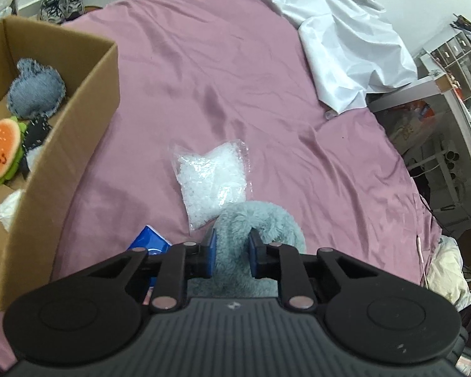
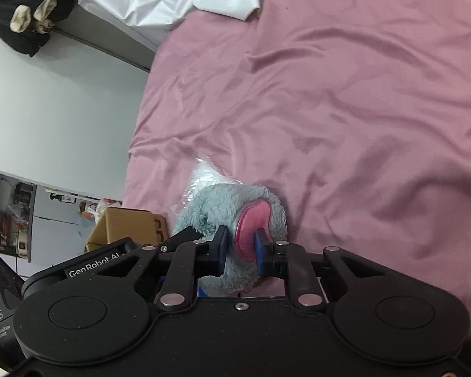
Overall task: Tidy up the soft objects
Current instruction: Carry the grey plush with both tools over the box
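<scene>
While several toys fill the cardboard box point(image 1: 62, 144), both tools, left tool point(image 1: 230, 253) and right tool point(image 2: 241, 249), clamp the grey plush point(image 1: 260, 223); the bead bag point(image 1: 213, 176) beside the plush remains.

The lower part of the grey plush toy point(image 1: 235, 270) disappears behind the left claw point(image 1: 230, 256) body. A blue packet point(image 1: 150, 242) just left of that claw is mostly covered by its linkage. The cardboard box point(image 1: 75, 144) runs off the left edge, hiding part of its contents. In the right wrist view, the clear bag point(image 2: 204, 176) beyond the right claw point(image 2: 241, 253) is largely hidden behind the plush.
</scene>
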`<state>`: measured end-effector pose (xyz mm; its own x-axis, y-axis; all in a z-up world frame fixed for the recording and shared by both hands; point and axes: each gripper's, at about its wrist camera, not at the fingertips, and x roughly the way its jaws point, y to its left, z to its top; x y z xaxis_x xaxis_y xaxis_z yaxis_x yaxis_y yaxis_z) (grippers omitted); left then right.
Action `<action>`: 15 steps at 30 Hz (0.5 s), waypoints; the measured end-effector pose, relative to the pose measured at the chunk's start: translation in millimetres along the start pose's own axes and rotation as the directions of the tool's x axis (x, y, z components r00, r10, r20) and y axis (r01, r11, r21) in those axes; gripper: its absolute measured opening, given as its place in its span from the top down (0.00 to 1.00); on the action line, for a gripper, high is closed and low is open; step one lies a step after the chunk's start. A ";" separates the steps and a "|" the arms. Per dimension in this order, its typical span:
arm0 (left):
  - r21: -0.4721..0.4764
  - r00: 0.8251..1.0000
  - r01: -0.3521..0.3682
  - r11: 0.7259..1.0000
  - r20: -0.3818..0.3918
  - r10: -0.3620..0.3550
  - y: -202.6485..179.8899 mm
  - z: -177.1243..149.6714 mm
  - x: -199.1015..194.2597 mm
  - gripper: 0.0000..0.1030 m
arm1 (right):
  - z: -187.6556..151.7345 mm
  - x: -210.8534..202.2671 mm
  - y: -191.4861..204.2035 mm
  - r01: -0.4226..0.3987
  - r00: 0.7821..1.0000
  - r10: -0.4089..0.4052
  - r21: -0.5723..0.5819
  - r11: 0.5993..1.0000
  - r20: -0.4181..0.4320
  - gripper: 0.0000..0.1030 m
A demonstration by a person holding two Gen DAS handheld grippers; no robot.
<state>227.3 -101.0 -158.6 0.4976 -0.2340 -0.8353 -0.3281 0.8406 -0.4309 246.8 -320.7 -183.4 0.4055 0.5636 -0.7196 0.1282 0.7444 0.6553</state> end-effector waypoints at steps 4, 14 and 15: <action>-0.003 1.000 0.020 1.000 0.013 -0.020 0.6 2.3 -17.9 0.82 | -4.3 -10.6 12.2 -0.016 1.000 0.016 -0.027 1.000 0.016 0.83; 0.005 0.996 0.060 0.998 0.067 -0.060 3.7 10.6 -65.6 0.82 | -10.4 -35.5 50.3 -0.049 0.997 0.054 -0.094 0.994 0.055 0.83; 0.005 0.995 0.062 0.998 0.073 -0.062 4.8 11.2 -70.0 0.82 | -11.3 -37.0 54.1 -0.051 0.997 0.057 -0.100 0.994 0.057 0.83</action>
<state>199.9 -75.1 -98.3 0.5745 -0.2492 -0.7797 -0.2923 0.8272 -0.4798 228.5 -297.2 -123.9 0.4633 0.5837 -0.6668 0.0160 0.7469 0.6648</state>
